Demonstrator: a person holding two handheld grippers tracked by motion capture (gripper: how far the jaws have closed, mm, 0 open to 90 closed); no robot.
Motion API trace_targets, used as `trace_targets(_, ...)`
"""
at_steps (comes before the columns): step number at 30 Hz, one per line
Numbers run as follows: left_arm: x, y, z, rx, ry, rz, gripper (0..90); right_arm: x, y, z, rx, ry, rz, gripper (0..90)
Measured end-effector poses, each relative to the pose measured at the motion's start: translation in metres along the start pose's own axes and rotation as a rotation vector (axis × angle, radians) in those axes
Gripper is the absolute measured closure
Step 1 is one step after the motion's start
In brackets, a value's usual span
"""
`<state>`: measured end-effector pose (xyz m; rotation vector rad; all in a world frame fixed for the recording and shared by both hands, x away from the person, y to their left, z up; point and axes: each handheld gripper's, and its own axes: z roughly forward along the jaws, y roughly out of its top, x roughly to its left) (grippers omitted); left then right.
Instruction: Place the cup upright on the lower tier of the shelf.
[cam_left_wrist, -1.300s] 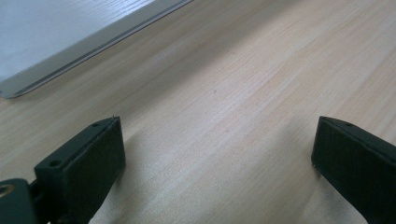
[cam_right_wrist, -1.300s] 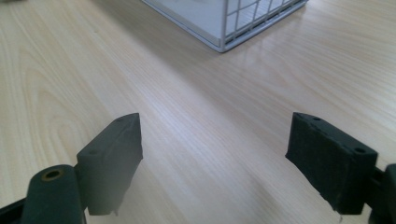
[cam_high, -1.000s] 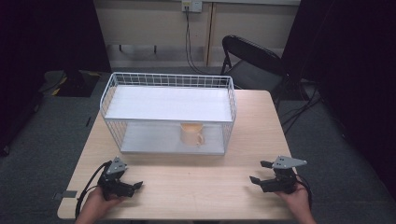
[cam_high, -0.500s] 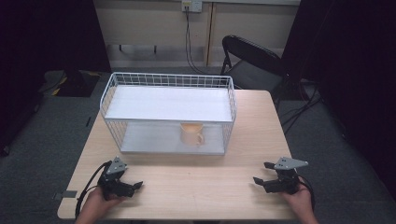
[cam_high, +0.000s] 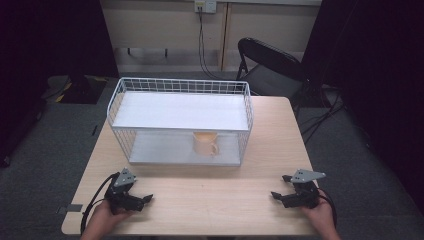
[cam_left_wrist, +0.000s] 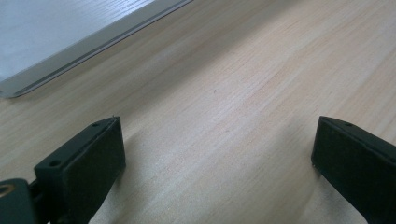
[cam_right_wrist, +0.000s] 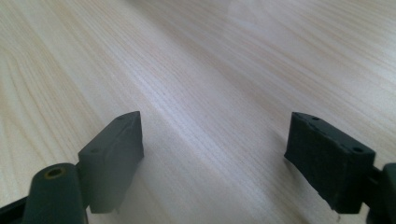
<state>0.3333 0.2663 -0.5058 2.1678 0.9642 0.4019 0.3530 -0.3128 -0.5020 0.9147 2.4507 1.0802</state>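
The wire rack (cam_high: 181, 120) holds one mug (cam_high: 205, 144) on its lower shelf, upper shelf bare. Your left gripper (cam_high: 145, 199) and right gripper (cam_high: 278, 195) rest released, well short of the rack, grasping nothing

A light wooden table (cam_high: 260, 125) stands on grey carpet (cam_high: 360, 165). Behind it, a black folding chair (cam_high: 267, 62) faces a beige wall (cam_high: 160, 25).

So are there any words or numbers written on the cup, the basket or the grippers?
None can be read.
The cup looks plain, with no print showing.
The wire basket carries no label.
The left gripper and right gripper show no lettering.
The wall socket is too small to tell.
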Motion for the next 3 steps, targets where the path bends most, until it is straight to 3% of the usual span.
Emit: trace_targets(3, -0.0004, 0.0, 0.0002, 0.003, -0.005, -0.005, 1.9, -0.0009, 0.0001, 0.0005, 0.006, 0.006, 0.013, 18.0)
